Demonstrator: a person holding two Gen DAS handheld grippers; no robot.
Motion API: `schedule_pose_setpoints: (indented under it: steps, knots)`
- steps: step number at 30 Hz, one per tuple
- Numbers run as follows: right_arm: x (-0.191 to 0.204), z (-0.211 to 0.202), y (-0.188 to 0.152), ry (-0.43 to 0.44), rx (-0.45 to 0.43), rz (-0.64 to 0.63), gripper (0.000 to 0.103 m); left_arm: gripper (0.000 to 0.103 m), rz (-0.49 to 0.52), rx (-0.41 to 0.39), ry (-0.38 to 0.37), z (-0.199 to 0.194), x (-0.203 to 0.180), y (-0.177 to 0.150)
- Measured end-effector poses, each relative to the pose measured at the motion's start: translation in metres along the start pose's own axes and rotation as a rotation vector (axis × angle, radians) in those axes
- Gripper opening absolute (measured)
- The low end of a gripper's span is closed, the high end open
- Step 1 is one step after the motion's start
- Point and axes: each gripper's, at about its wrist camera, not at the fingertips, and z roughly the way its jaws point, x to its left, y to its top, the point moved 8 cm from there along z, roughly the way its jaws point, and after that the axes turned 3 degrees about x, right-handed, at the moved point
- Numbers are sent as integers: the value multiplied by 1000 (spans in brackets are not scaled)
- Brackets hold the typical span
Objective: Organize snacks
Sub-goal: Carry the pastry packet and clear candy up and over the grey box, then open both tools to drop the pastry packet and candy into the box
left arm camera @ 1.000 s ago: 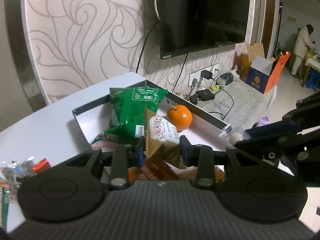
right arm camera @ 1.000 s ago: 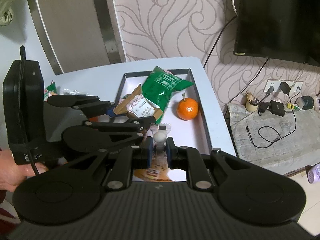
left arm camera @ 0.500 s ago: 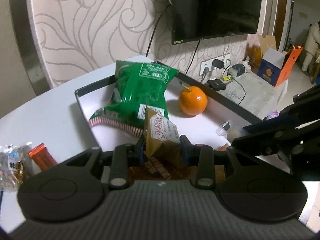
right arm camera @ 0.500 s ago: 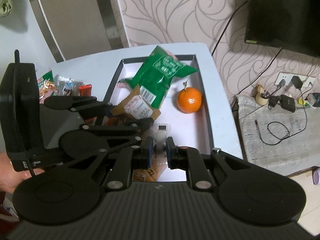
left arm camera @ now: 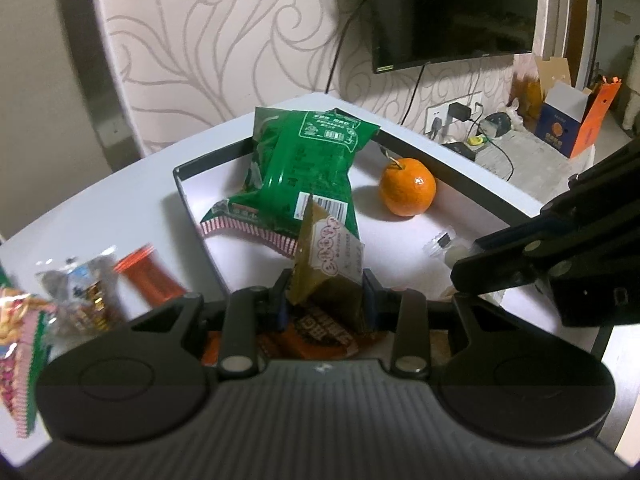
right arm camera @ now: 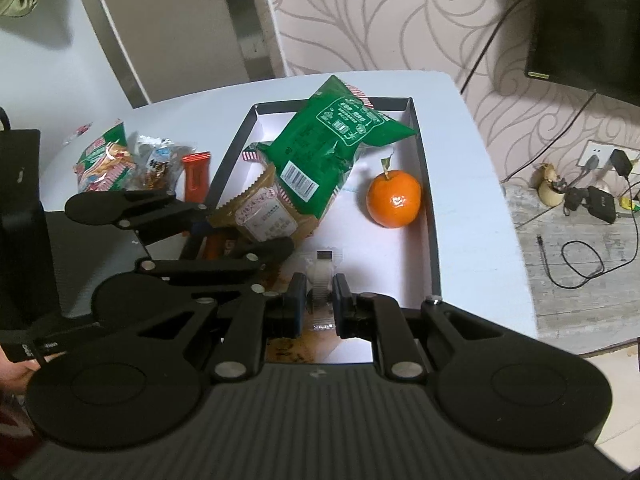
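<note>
Above the white tray (right arm camera: 424, 184), the left gripper (left arm camera: 325, 300) has its fingers clamped on a brown snack packet (left arm camera: 326, 264), while the right gripper (right arm camera: 317, 300) pinches a small clear-wrapped candy (right arm camera: 322, 276); a green bag (right arm camera: 336, 140) and an orange (right arm camera: 394, 199) lie inside.

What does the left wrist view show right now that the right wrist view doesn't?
Only the left wrist view shows the orange and blue cardboard box on the floor, and the left hand-held gripper head-on, shut on the brown snack packet. Only the right wrist view shows the right hand-held gripper head-on, shut on a small clear-wrapped white snack, plus the black cable coiled on the floor. Both show the tray, green bag, orange and loose snacks on the table.
</note>
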Motion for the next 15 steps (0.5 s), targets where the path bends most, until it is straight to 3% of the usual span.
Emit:
schedule_pose_setpoints:
  steps: [15]
  knots:
    - [29,-14,4,-40,-54,11,17,38,42,-47,-88,-24,7,-5]
